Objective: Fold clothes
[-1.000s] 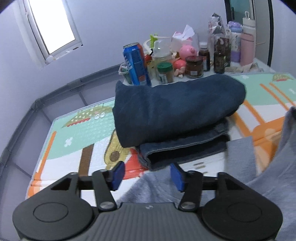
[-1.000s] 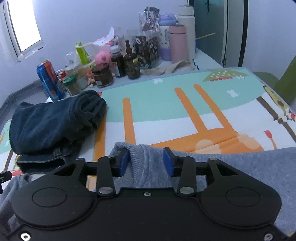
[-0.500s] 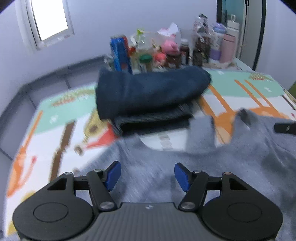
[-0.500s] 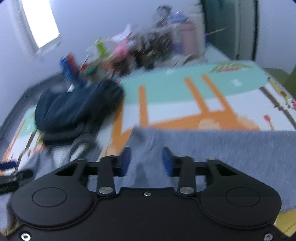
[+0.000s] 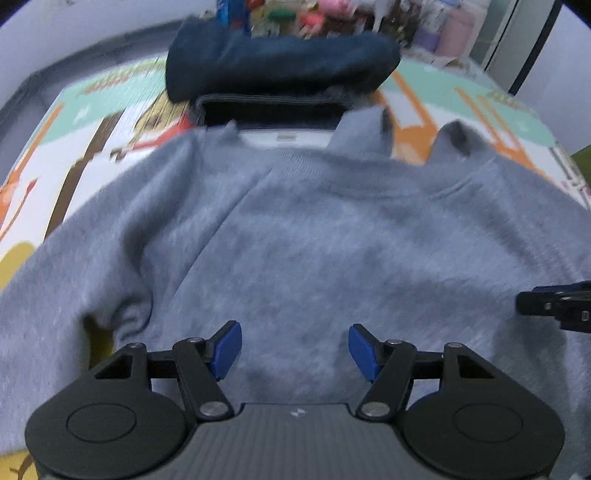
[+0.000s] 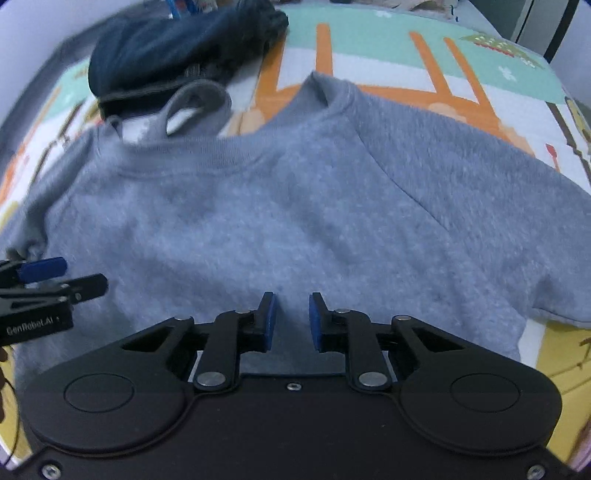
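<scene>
A grey sweatshirt (image 5: 314, 229) (image 6: 295, 206) lies spread flat on the patterned play mat (image 5: 103, 110) (image 6: 369, 48), neckline towards the far side. My left gripper (image 5: 295, 349) hovers open over its lower body, pointing steeply down, nothing between the blue pads. My right gripper (image 6: 291, 321) is over the same garment further right; its jaws are closing with a narrow gap, and no fabric is visibly pinched between them. Each gripper shows in the other's view: the right gripper (image 5: 554, 304) at the right edge, the left gripper (image 6: 44, 280) at the left edge.
A stack of folded dark blue clothes (image 5: 280, 62) (image 6: 177, 48) sits on the mat just beyond the sweatshirt's collar. Behind it is a blurred cluster of bottles and jars (image 5: 314, 14). A grey padded rail (image 5: 92, 44) borders the mat's far left.
Both grippers have tipped downwards and drawn back from the collar over the sweatshirt's body. The sweatshirt now lies spread flat. The right jaws have narrowed; the left stayed wide.
</scene>
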Tool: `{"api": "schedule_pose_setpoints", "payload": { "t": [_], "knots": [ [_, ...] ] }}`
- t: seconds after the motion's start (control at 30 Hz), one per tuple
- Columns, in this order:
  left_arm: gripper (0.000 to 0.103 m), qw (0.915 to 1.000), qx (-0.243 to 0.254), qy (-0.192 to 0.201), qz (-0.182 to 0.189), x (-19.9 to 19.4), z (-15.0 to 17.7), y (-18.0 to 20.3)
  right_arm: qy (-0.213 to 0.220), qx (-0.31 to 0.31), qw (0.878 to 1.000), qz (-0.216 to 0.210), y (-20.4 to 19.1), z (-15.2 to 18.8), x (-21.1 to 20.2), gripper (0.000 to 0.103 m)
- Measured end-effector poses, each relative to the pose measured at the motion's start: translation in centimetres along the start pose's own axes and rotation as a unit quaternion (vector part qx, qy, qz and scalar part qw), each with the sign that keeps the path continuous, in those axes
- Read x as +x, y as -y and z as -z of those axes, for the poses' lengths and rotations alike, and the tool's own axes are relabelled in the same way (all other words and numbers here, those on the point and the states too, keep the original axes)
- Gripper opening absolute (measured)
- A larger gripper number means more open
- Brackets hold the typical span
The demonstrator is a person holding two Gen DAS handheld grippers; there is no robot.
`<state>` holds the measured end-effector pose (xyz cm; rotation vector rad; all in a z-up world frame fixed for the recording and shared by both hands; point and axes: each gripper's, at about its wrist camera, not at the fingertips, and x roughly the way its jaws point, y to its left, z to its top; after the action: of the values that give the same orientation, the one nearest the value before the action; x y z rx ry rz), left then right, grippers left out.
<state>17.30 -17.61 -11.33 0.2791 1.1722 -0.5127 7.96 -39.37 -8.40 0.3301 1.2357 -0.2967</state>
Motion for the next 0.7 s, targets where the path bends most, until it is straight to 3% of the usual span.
{"api": "schedule_pose_setpoints", "payload": {
  "t": [0.1,0.2,0.5,0.7],
  "knots": [
    [0.067,0.9997,-0.002,-0.011,-0.021,0.4,0.4,-0.6,-0.015,-0.009,1.0,0.012,-0.1,0.2,0.5,0.019],
    [0.073,0.9994,-0.008,-0.012,-0.031,0.5,0.7,-1.6,-0.027,-0.007,0.999,0.022,0.1,0.1,1.4,0.019],
    [0.078,0.9979,-0.032,-0.019,-0.053,0.1,1.3,-5.2,-0.027,0.013,0.999,0.022,1.9,0.2,1.9,0.022],
    [0.066,0.9981,-0.045,-0.016,-0.038,-0.8,1.8,-7.4,-0.021,0.027,0.999,0.037,3.7,0.5,1.5,0.022]
  ]
}}
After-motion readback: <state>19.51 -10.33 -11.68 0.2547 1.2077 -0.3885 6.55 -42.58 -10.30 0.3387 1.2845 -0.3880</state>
